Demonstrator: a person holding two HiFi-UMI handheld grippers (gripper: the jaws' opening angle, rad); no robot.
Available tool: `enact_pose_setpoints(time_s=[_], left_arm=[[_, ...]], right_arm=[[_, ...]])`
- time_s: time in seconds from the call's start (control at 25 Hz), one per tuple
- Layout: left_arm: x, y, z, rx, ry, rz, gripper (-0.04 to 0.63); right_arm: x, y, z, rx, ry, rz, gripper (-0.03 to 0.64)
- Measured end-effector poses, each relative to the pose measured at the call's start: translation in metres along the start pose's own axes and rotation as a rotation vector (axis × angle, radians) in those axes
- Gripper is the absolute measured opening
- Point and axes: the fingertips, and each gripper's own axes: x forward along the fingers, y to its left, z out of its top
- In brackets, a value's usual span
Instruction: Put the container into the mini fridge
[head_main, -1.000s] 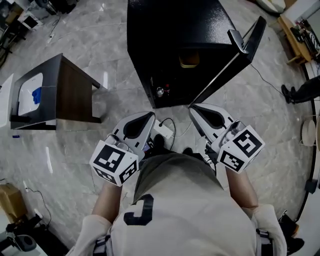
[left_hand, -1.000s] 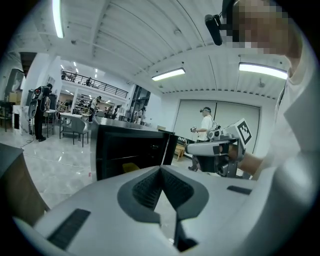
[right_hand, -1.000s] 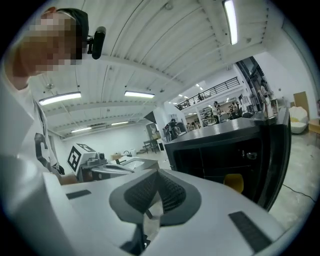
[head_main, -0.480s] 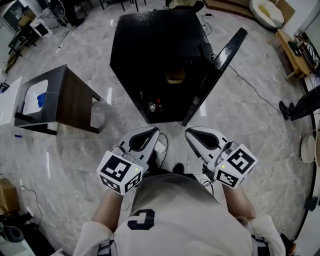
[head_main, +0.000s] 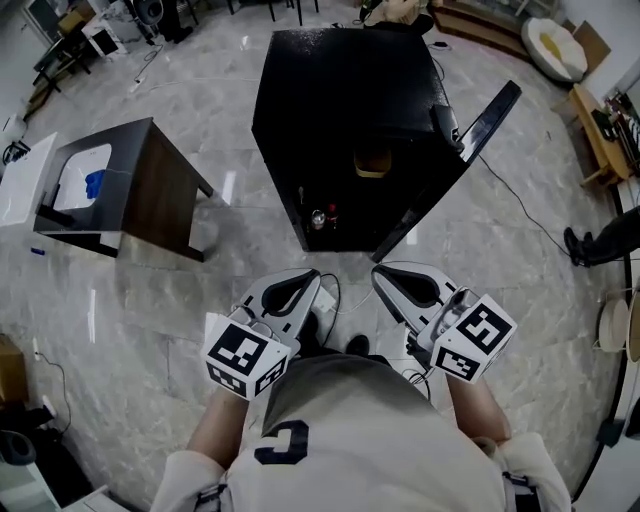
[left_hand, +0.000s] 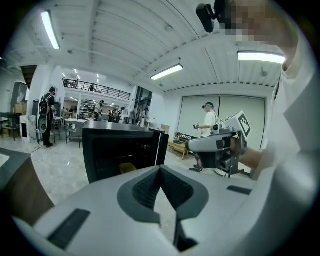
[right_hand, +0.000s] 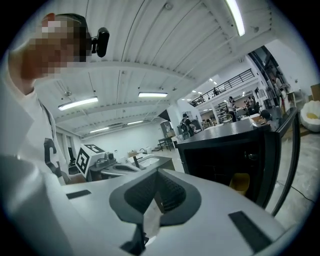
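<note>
Head view puts the black mini fridge (head_main: 345, 90) on the floor ahead of the person, its door (head_main: 470, 140) swung wide on the right-hand hinge. The yellow container (head_main: 372, 162) already sits inside on a shelf, toward the hinge side and back from the front edge. The left gripper (head_main: 310, 277) and the right gripper (head_main: 381, 273) are held close to the body, well apart from the fridge. In both gripper views the jaws are clenched tip to tip with nothing between them.

Judging from that, the placing itself looks done and the step in hand is to shut the door. The right gripper is nearer to it, so it suits the job. Its jaws are best kept clenched so that the blunt tip serves as a pusher. Contact should be on the door's outer face near the free edge, far from the hinge, where a light push turns it most easily. The push should follow the door's arc rather than run straight, or the tip may slide off the glossy panel. The container seems to sit clear of the door's path, though a glance in the right gripper view would confirm it. A cable (head_main: 530, 215) trails across the floor behind the door and should not be snagged. Finish with steady pressure until the door lies flush against the front edge.
</note>
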Motion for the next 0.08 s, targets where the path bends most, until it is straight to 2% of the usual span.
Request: enact_pose_setpoints(time_s=[0.08], left_arm=[[-0.0076,0.0154,-0.0031,-0.004,0.002,0.003,0.057]], right_arm=[[0.0167,0.0052,-0.0012,-0.003,0.009,0.004,0.029]])
